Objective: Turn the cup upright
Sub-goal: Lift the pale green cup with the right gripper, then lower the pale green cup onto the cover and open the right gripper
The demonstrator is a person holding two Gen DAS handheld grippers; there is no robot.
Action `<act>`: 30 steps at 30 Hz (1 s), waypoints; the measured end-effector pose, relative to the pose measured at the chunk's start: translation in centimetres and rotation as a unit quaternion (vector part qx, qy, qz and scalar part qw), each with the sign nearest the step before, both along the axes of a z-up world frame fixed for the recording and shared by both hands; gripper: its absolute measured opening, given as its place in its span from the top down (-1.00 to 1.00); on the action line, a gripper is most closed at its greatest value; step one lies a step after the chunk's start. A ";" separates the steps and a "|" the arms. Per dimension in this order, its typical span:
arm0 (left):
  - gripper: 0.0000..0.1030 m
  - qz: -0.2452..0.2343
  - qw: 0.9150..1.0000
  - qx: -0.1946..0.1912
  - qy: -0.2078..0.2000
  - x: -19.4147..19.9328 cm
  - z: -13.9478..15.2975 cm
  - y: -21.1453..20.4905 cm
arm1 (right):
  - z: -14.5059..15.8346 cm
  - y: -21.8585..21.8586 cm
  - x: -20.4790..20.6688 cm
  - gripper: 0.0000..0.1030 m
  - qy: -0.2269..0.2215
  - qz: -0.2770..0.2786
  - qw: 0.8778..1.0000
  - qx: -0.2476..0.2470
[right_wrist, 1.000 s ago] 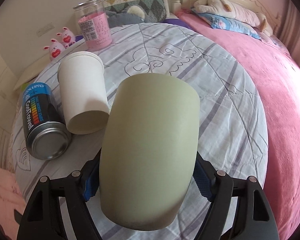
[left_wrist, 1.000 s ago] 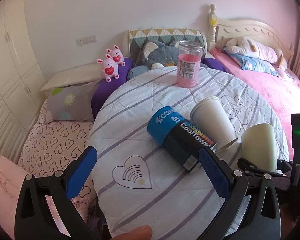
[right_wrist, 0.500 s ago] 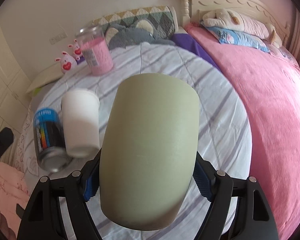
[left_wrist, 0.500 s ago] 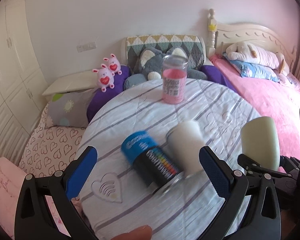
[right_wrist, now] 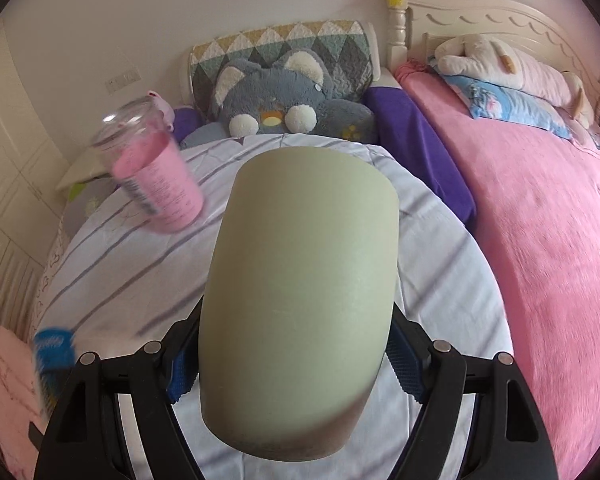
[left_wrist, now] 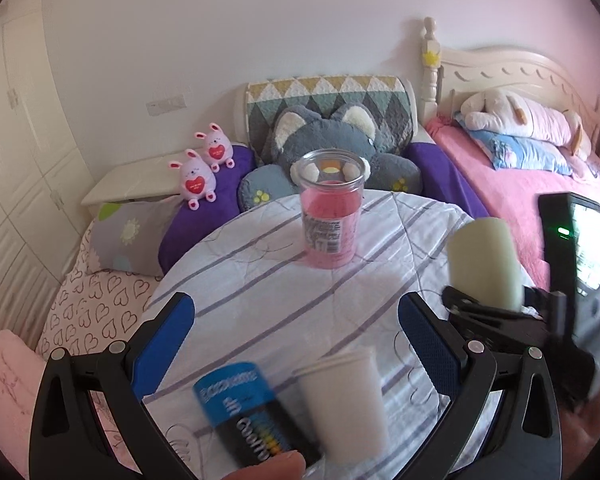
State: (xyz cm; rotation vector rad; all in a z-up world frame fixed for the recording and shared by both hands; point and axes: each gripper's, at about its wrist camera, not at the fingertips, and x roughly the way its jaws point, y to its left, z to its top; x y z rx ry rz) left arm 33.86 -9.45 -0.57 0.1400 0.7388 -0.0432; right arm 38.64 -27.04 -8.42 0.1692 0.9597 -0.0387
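green cup (right_wrist: pixel 300 304) lifted higher | right gripper (right_wrist: pixel 296 354) clamps it | can (left_wrist: pixel 252 420) label blurred, maybe "Cool"

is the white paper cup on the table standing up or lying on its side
Lying on its side. In the left wrist view the white paper cup shows its long side along the striped tablecloth, beside the blue can.

Right tongs (right_wrist: pixel 296 354) clamp the pale green cup (right_wrist: pixel 300 304); left tongs (left_wrist: pixel 296 330) gape wide, holding nothing.
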 end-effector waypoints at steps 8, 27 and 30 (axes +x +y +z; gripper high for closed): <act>-1.00 -0.009 1.000 0.016 0.017 1.9 -1.7 -1.4 | -3.3 -0.8 3.7 -0.53 0.037 0.007 0.999 0.007; -1.00 -0.009 1.000 0.010 -0.004 -1.5 0.8 -0.7 | 1.7 -0.2 -0.8 -0.63 -0.016 -0.002 1.000 -0.013; -1.00 -0.010 1.000 0.005 -0.015 -3.4 1.8 -0.2 | 3.3 -0.3 -3.0 -0.63 -0.034 -0.006 0.999 -0.009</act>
